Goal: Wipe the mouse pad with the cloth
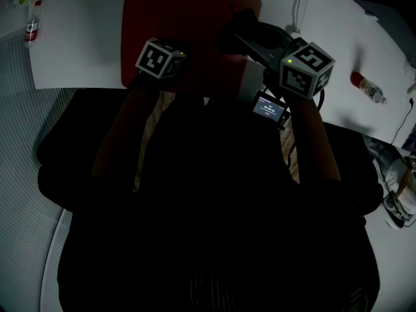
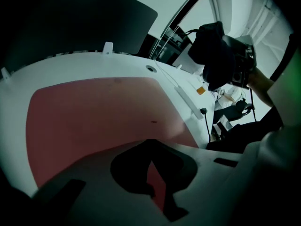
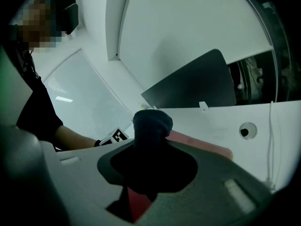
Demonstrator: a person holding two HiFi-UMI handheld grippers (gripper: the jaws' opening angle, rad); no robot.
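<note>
Gripping the cloth (image 3: 152, 124) hard, the right gripper (image 3: 150, 142) has its jaws clamped on a dark wad that bulges out past the tips. It hangs above the right edge of the pad (image 1: 182, 12) and looks clear of the surface, not yet touching. The pad, red and flat, lies mid-worktop (image 1: 84, 38), its near edge close along the worktop's near edge. Over the pad's near left corner sits the left gripper (image 2: 151, 160), jaws together at the tips, nothing in them. Whether it presses on the pad, I can't tell.

Handling, as I read it: the cloth is soft, light and limp, so it goes wherever it's squeezed. Bunched like this it gives a fat, rounded wiping face, which is good. It could drag out of the grip, though, so the hold wants to be deep in the wad, with cloth rather than jaw tips meeting the pad. The pad looks thin and bendy, probably light. A sideways stroke may shove it or ruck it toward the worktop's edge. The best place to steady it is a corner away from the stroke, and the left gripper is well placed for that. Nothing fragile is close. A bottle (image 1: 369, 88) lies well off by the worktop's right edge.
</note>
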